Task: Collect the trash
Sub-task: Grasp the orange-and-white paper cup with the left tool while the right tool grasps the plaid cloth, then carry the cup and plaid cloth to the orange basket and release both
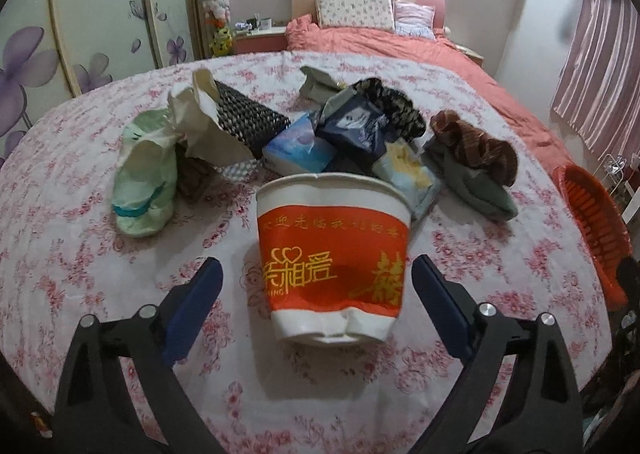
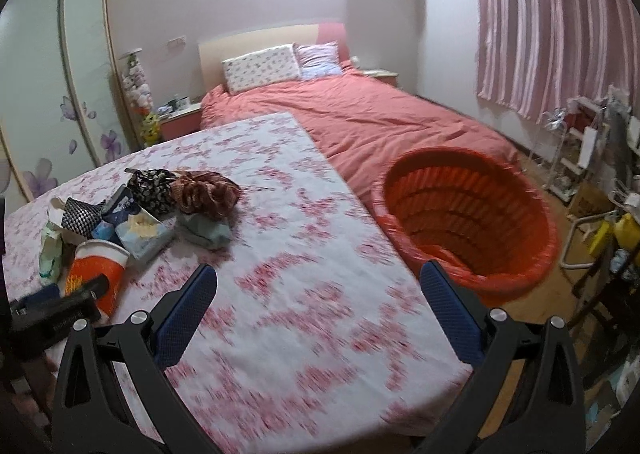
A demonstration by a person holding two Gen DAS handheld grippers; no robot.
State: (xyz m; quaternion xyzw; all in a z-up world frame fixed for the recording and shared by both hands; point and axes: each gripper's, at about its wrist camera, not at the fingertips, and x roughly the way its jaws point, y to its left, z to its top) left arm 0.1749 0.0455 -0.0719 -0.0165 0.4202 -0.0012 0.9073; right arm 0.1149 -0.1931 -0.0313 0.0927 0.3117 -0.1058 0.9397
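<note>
A red and white paper cup [image 1: 332, 254] with gold lettering sits on the floral tablecloth [image 1: 80, 254], its white rim on the far side and its dented base nearest me. My left gripper [image 1: 316, 264] is open, one blue pad on each side of the cup with a gap on both sides. Behind the cup lies a pile of trash: a pale green bag [image 1: 144, 181], crumpled paper [image 1: 200, 121], tissue packs [image 1: 298, 147] and dark wrappers [image 1: 356, 125]. My right gripper [image 2: 318, 272] is open over bare tablecloth with nothing between its fingers. The cup [image 2: 98, 274] shows at its far left.
An orange plastic basket [image 2: 468, 221] stands on the floor off the table's right edge, also seen as the basket [image 1: 592, 221]. Brown and green cloth [image 1: 472, 157] lies right of the pile. A bed with a coral cover [image 2: 380, 113] is behind. Shelves and clutter [image 2: 592, 173] line the right wall.
</note>
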